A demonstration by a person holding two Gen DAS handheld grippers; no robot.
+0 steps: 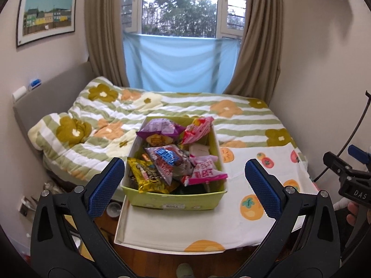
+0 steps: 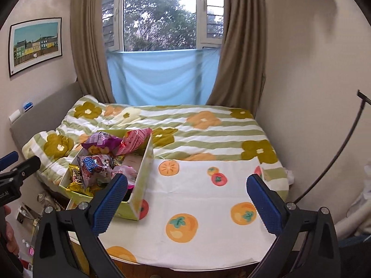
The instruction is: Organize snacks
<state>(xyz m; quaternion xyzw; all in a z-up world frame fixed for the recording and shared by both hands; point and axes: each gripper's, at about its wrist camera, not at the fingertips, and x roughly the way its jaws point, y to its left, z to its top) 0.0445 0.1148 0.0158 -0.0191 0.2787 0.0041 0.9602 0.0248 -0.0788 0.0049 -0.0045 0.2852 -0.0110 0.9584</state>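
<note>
**Snack box on the bed's near edge, both grippers released**

The left wrist view looks straight down into the green box at lower centre; the right wrist view sees it from the side at left centre, its long wall hiding part of the contents, and shows more of the fruit-print cloth spread beside it.

The box sits on a white tray at the bed's near edge and is heaped with packets: a purple packet and a pink packet at the far end, a silver packet with blue lettering in the middle, a yellow packet at near left and a pink-labelled sachet at near right. The printing is too blurred to read.

The left gripper and right gripper both stand spread wide, grasping nothing. The right gripper's body, at the right edge of the left view, reads "DAS"
</note>
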